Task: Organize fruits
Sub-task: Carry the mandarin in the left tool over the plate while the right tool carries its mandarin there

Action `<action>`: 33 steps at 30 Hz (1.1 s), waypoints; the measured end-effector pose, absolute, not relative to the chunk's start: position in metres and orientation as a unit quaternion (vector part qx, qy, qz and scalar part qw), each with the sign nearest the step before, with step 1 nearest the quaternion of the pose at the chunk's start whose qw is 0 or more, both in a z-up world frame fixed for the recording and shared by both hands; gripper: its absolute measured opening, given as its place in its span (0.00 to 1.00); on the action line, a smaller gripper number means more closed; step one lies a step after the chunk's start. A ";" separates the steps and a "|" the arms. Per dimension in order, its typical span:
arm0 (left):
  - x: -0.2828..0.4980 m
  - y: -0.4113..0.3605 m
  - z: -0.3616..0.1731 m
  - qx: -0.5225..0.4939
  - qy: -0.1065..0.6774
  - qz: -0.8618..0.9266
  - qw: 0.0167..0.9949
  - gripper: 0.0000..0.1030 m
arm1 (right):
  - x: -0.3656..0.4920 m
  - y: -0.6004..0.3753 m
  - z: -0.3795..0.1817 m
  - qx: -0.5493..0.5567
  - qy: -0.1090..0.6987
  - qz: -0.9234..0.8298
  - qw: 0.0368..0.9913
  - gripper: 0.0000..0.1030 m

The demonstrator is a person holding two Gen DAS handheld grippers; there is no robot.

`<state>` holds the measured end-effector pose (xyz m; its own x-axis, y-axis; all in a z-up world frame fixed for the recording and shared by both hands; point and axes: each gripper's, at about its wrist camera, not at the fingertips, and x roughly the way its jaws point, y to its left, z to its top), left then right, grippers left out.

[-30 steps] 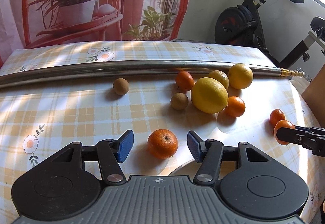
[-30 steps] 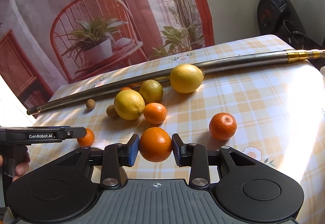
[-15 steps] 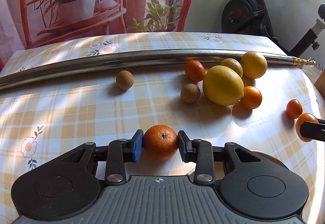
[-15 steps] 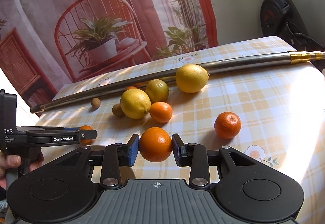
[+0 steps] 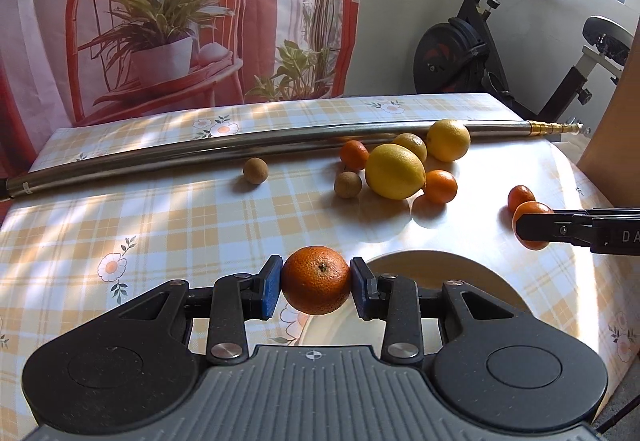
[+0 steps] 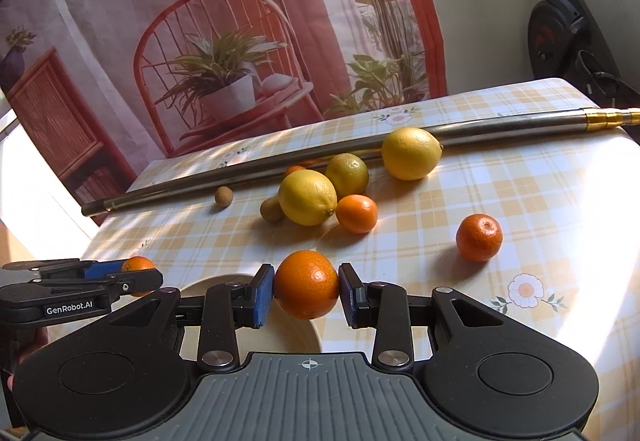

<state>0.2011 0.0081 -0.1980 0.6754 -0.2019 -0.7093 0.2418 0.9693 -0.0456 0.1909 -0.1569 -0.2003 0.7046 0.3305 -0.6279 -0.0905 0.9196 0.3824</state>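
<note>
Now both lifted clear of table. Left gripper (image 5: pixel 316 280) pinching dark orange (image 5: pixel 316 280); right gripper (image 6: pixel 307 284) pinching second orange (image 6: pixel 307 284). Pale plate (image 5: pixel 452 273) directly below, so lower level, release one at a time, avoid collision.

Count on cloth, left to right: brown round fruits 2, loose small oranges 3, yellow citrus 3. Held oranges 2.

Table (image 5: pixel 160 225) with checked floral cloth. On it: steel pole (image 5: pixel 240 145), lemons (image 5: pixel 394 171), mandarins (image 5: pixel 440 186), two brown fruits (image 5: pixel 255 170), pale plate (image 5: pixel 460 273).
</note>
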 end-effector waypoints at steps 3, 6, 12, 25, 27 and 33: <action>0.183 0.006 -0.198 0.035 0.381 -0.129 0.915 0.37 | 0.184 -0.151 -0.197 0.155 0.368 0.121 0.909 0.31; 0.172 0.005 -0.199 0.040 0.376 -0.138 0.916 0.37 | 0.178 -0.146 -0.195 0.153 0.373 0.122 0.907 0.31; 0.160 0.003 -0.207 0.040 0.376 -0.149 0.914 0.37 | 0.172 -0.136 -0.194 0.135 0.382 0.130 0.905 0.31; 0.153 0.004 -0.219 0.057 0.394 -0.153 0.904 0.37 | 0.173 -0.132 -0.195 0.107 0.395 0.136 0.902 0.31; 0.154 0.003 -0.221 0.059 0.399 -0.154 0.902 0.37 | 0.176 -0.134 -0.198 0.110 0.402 0.137 0.899 0.31; 0.157 0.001 -0.225 0.063 0.408 -0.151 0.898 0.37 | 0.183 -0.131 -0.209 0.103 0.425 0.153 0.886 0.31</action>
<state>0.1573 0.0013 -0.2253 0.6216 -0.2199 -0.7518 0.3231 0.9463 -0.0096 0.1835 -0.1310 -0.2086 0.5919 0.3594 -0.7215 -0.1835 0.9317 0.3135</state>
